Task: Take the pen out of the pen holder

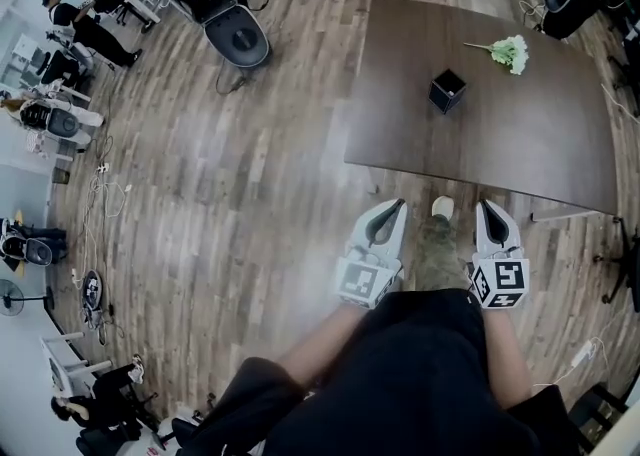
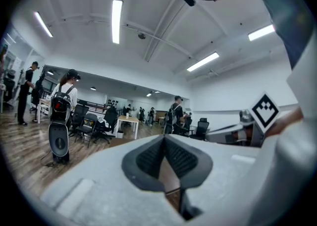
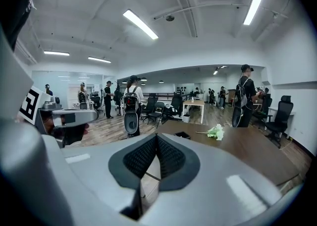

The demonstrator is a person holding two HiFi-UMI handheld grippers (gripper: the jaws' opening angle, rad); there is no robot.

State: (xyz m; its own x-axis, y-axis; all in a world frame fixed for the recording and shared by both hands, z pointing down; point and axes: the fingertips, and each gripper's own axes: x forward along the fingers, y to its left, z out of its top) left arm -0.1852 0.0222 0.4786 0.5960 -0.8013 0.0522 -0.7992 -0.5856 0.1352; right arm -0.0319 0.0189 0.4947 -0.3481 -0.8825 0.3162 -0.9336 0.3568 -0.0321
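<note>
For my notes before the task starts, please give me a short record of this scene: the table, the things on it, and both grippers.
table: dark brown
pen holder: black, square, upright, near the table's middle
pen: cannot be made out in the holder
flower: white and green, lying beyond the holder, apart from it
left gripper: shut, empty, short of the table
right gripper: shut, empty, short of the table

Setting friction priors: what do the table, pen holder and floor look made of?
Table: dark brown wood-look top, matte, faint grain; veneer or laminate, can't tell which.
Pen holder: black, square, open-topped, matte; plastic or metal, too small to tell.
Floor: grey-brown wood-pattern planks with a slight sheen; likely laminate or vinyl.
</note>
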